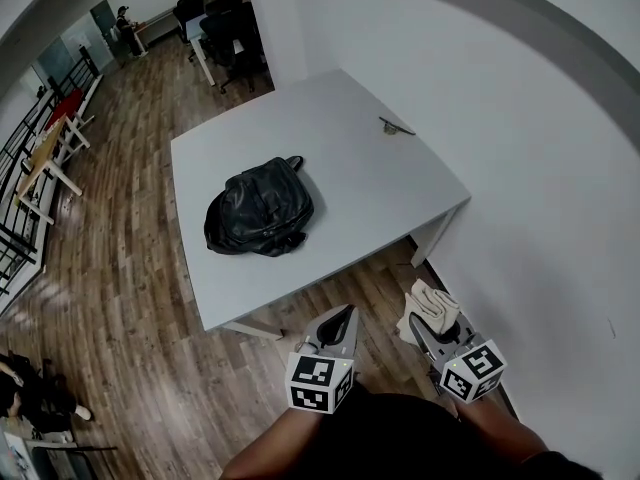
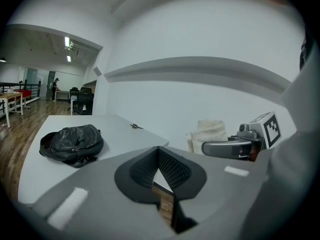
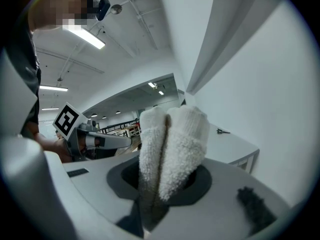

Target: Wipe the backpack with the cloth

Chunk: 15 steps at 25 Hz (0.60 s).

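One fluffy folded cloth [image 3: 175, 139] gripped in right claw [image 1: 418, 326] | left claw [image 2: 158, 150] clenched empty | backpack [image 1: 258, 208] black, leathery

Head view: steeply down, well back from desk [image 1: 370, 198]. Both gripper views look low across the same desk.

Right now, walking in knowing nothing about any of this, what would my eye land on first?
Probably the black backpack, slumped on the otherwise nearly bare white table. Next comes the pale fluffy cloth clamped in the right gripper, held off the table's near edge, beside the left gripper, which is shut and empty.
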### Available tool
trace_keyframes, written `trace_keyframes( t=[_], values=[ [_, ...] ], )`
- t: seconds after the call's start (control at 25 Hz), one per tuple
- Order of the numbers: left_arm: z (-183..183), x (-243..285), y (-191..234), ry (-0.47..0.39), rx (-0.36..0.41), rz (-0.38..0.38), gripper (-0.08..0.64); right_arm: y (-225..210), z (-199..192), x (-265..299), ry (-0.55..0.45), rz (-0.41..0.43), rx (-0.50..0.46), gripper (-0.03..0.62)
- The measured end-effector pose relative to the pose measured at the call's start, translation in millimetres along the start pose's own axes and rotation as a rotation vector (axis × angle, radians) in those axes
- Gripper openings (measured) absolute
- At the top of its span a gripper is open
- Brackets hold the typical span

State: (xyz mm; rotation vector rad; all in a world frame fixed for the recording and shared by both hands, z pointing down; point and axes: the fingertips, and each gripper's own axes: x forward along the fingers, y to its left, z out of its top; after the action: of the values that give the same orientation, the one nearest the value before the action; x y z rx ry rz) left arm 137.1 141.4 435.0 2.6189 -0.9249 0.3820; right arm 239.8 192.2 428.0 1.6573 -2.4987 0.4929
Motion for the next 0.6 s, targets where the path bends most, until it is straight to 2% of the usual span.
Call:
trace_keyframes(
  t=[0.32, 0.6],
  values=[
    [-4.7, 3.0, 68.1, 0.02, -0.006, 0.042, 0.008, 14.7, 5.6, 74.0, 0.039, 0.056, -0.019, 0.087],
    [-5.3, -6.4, 119.2, 0.023, -0.054, 0.07, 0.008, 35.8, 10.1, 127.8, 0.08, 0.089, -0.03, 0.087]
  ],
)
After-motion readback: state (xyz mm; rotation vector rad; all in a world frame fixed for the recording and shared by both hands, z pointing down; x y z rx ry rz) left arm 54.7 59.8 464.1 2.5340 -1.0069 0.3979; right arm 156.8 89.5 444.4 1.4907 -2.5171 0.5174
